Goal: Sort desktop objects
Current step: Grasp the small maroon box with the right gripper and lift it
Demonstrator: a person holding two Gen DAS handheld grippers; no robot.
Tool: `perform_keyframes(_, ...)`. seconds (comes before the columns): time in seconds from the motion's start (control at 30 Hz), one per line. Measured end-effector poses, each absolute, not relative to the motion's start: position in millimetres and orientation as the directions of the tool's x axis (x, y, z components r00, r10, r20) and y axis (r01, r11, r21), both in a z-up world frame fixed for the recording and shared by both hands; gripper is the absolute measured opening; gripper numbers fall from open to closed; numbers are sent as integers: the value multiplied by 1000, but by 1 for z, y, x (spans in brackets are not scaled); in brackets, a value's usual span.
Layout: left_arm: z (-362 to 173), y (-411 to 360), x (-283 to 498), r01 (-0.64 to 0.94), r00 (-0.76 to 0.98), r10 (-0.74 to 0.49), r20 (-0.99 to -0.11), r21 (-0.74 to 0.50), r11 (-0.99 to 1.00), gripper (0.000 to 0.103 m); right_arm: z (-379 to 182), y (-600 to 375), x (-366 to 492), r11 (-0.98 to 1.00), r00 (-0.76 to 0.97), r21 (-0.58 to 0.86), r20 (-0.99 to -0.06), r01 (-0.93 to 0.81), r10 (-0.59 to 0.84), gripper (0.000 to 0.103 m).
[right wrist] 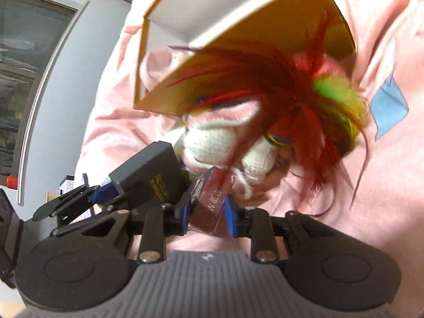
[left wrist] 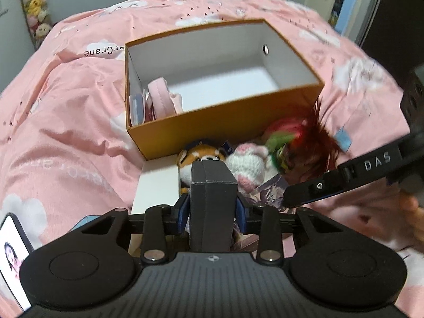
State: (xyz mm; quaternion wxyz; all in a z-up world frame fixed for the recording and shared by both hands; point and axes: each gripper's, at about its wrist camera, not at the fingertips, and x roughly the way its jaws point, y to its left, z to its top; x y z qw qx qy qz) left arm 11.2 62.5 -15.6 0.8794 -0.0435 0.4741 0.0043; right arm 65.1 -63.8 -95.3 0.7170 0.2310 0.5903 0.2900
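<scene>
The left hand-held gripper [left wrist: 212, 213] clamps a dark grey box [left wrist: 213, 201], and the right hand-held gripper [right wrist: 208, 213] pinches a clear reddish packet [right wrist: 212, 201], both near the orange box [left wrist: 212, 122] on the bed [left wrist: 66, 132], likely for dropping inside.

Matt dark-grey card carton [left wrist: 213, 201]; orange cardboard box [left wrist: 212, 122] with smooth white lining; crocheted white-pink yarn toy [right wrist: 222, 143]; fluffy red-green feathers [right wrist: 304, 92]; creased pink cotton-look bedsheet [left wrist: 66, 132]; glossy clear plastic case [right wrist: 209, 204].

Orange box [left wrist: 212, 124], pink cloud-print quilt [left wrist: 66, 132], red feathers [right wrist: 251, 66].
</scene>
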Motion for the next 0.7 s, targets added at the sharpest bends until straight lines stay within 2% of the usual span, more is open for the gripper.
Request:
perform_keyframes(0.23,-8,70,10,-29,547,-156,-822,-205,978,40,-53,-69,64,766,250,572,-728,-293,639,24)
perform_keyframes(0.27,-8,69,10,-25,546,-162,-822,-209,978,40,-48,-77,60,777,269,546,-734,-313,624,1)
perform_keyframes(0.37,-14,63,12,-23,535,-132,-834,-170,985,40,-38,-89,61,786,304,496,-735,-368,606,1)
perform_keyframes(0.53,-29,63,14,-38,503,-106,-858,-145,989,40,-50,-79,62,787,266,497,-754,-367,600,14)
perform_keyframes(0.6,-29,64,14,-42,503,-111,-857,-152,987,40,-65,-79,71,808,254,486,-779,-333,573,43)
perform_keyframes(0.7,-31,63,15,-40,500,-106,-860,-145,989,40,-89,-82,83,835,208,462,-822,-299,530,44)
